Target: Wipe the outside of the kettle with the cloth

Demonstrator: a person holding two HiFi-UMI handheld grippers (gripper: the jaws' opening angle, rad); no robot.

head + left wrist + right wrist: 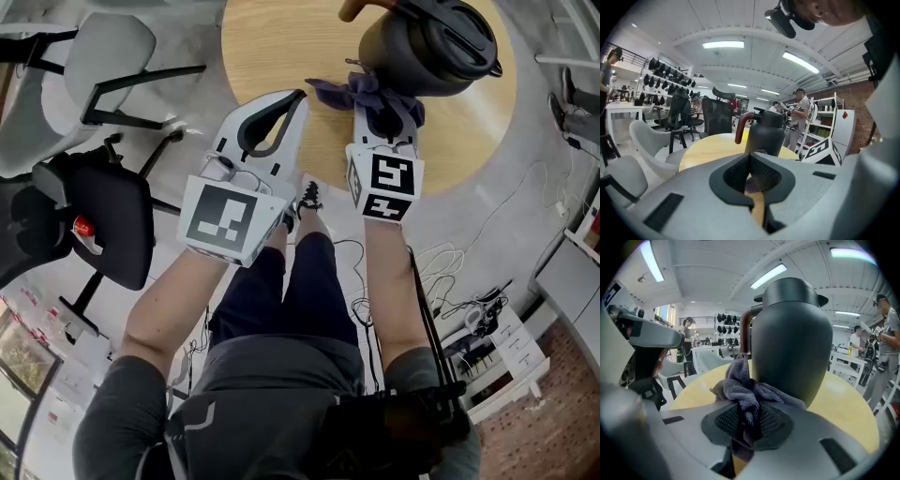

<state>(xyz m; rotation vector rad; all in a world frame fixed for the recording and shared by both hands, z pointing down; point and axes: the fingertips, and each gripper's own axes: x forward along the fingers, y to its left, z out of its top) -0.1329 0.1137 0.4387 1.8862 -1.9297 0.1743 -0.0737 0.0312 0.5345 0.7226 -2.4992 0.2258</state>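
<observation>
A black kettle (pixel 427 45) with a brown handle (pixel 740 124) stands on the far right part of a round wooden table (pixel 281 47). A purple-grey cloth (pixel 364 93) is bunched against the kettle's near side. My right gripper (pixel 382 114) is shut on the cloth; in the right gripper view the cloth (pixel 746 392) rises from between the jaws and touches the kettle (pixel 792 338). My left gripper (pixel 296 99) hovers at the table's near edge, left of the cloth, shut and empty. In the left gripper view the kettle (pixel 764 133) stands ahead of my left gripper (pixel 750 159).
A grey chair (pixel 112 56) and a black office chair (pixel 103 216) stand to the table's left. Cables (pixel 441 272) trail over the floor on the right, near white shelving (pixel 562 281). People (pixel 801 112) stand in the background beyond the table.
</observation>
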